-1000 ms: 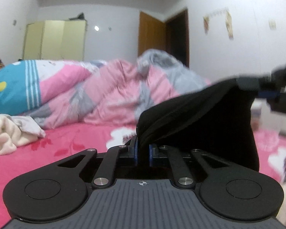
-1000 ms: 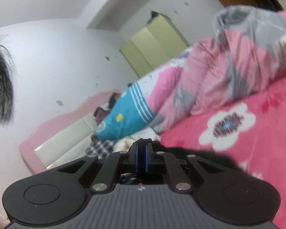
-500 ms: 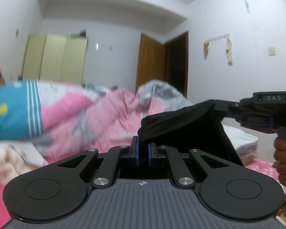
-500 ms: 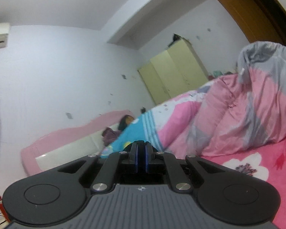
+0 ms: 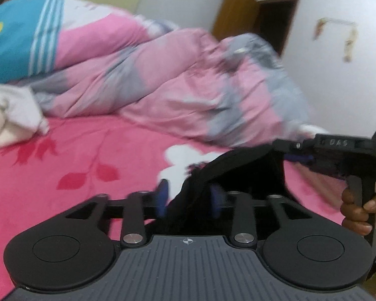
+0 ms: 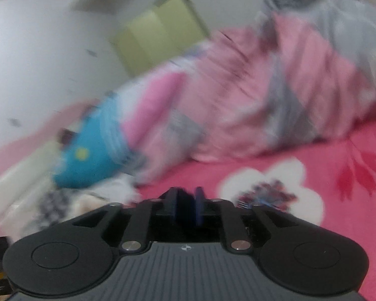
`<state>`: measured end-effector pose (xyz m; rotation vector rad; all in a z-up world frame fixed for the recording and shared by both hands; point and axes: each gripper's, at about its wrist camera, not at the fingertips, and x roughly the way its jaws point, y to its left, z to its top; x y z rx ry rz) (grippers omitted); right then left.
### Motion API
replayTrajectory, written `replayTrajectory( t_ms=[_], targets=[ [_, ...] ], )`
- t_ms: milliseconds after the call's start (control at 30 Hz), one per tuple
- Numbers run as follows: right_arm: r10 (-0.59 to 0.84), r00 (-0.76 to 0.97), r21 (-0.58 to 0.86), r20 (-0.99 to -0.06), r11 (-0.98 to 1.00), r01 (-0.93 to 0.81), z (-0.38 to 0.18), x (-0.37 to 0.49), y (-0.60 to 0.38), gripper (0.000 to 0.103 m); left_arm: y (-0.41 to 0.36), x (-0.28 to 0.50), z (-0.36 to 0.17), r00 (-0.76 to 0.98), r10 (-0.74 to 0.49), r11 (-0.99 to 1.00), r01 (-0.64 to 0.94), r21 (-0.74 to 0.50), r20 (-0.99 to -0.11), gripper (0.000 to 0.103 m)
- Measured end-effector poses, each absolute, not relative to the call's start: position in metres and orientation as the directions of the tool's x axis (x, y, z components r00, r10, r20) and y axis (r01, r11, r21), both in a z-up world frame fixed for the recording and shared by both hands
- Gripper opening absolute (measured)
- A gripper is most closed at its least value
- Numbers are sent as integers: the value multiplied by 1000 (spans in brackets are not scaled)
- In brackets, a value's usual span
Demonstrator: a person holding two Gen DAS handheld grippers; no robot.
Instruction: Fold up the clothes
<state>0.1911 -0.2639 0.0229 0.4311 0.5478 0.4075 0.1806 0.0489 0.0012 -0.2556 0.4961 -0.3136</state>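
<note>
A black garment (image 5: 240,168) sags low over the pink flowered bed sheet (image 5: 87,150). One edge of it lies between the blue pads (image 5: 163,197) of my left gripper (image 5: 190,197). The jaws are opening, and the left pad stands clear of the cloth. My right gripper (image 5: 286,150) reaches in from the right in a person's hand (image 5: 358,208), its tips at the garment's far corner. In the blurred right wrist view, the right gripper (image 6: 186,207) has its jaws opening with a gap between the pads. No cloth shows clearly there.
A bunched pink and grey duvet (image 5: 188,75) runs across the back of the bed. A cream clothes pile (image 5: 7,115) lies at the left. A yellow-green wardrobe (image 6: 158,37) and a brown door (image 5: 238,12) stand by the white walls.
Both grippers have swung down towards the bed sheet with the black garment. Both pairs of pads, earlier pinched on the cloth, now stand apart. The garment has sunk and slackened.
</note>
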Motion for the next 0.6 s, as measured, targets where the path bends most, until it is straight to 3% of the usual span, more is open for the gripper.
replayTrajectory(
  t_ms=[100,300,467,600],
  targets=[
    [406,776,494,-482,858,-142,-12,212,-273,37,61,189,-15,820,-330,922,172,-348,-467,53],
    [439,755,571,-487,814,-105,-36,197,-298,38,78,187,-26,791,-358,904,161,-397,-496,56],
    [572,671,595,-472,768,-236,-26,176,-278,40,73,177,-25,767,-401,887,189,-421,-501,58],
    [669,565,591,-483,725,-354,-20,169,-238,56,66,159,-19,774,-376,904,187,-384,-509,58]
  ],
)
